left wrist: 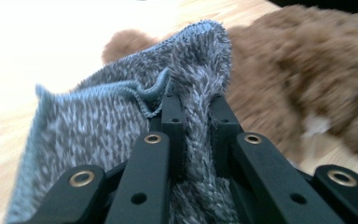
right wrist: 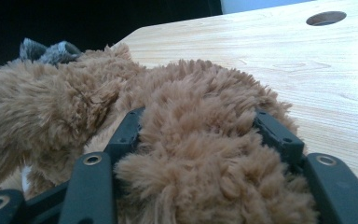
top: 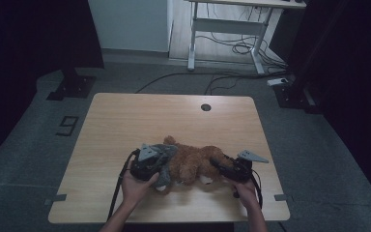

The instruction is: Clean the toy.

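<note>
Left fingers (left wrist: 193, 114) pinching grey knit garment (left wrist: 98, 126), right fingers (right wrist: 196, 128) clamping brown plush toy (right wrist: 196, 154)

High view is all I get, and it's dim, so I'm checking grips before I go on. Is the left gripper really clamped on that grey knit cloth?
Observer: Yes. In the left gripper view the left gripper pinches a fold of the grey knit cloth tight between its jaws.
Operator: And the right one, what has it got?
Observer: The right gripper has its jaws around a thick limb of the brown plush toy; fur bulges between them.
Operator: Is the cloth on the toy?
Observer: The cloth's far edge lies against the toy's fur; I cannot tell whether it wraps it.
</note>
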Demonstrator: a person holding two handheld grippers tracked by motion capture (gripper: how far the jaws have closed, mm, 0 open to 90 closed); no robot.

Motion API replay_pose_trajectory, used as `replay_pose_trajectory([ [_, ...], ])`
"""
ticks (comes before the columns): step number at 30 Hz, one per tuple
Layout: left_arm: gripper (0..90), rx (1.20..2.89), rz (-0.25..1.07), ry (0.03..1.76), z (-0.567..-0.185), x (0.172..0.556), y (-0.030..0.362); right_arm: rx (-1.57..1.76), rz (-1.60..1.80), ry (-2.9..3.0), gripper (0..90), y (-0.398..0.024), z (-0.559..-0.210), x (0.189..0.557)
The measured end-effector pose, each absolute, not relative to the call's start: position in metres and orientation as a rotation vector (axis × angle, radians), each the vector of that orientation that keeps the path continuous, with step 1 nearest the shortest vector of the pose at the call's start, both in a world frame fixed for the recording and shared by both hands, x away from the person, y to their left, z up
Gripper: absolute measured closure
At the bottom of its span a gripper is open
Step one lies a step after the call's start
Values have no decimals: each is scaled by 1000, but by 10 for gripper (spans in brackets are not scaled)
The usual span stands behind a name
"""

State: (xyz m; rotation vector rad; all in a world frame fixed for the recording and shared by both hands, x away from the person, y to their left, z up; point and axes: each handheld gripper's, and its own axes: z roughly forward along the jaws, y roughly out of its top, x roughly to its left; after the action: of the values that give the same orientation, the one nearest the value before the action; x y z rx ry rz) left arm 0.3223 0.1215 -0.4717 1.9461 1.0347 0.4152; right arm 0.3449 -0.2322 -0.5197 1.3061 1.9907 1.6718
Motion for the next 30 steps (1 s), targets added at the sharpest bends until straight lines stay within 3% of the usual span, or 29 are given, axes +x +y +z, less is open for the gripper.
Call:
replay_pose_trajectory([
  [8, 796, 1939, 455, 1009, -439, 324, 120, 1324, 1681, 1978, 439, -233, -520, 345],
  [14, 795, 1932, 457, 865, -393, 335, 71, 1323, 1676, 1978, 439, -232, -520, 345],
  [18, 794, 1956, 404, 795, -381, 345, 26, 1317, 1669, 1977, 440, -232, -520, 345],
  [25, 794, 2141, 292, 795, -423, 359, -28, 1319, 1675, 1982, 439, -233, -520, 345],
  [27, 792, 2216, 253, 823, -444, 363, -27, 1319, 1677, 1980, 438, -233, -520, 345],
  [30, 792, 2116, 168, 872, -456, 365, -9, 1311, 1672, 1989, 432, -232, -520, 345],
])
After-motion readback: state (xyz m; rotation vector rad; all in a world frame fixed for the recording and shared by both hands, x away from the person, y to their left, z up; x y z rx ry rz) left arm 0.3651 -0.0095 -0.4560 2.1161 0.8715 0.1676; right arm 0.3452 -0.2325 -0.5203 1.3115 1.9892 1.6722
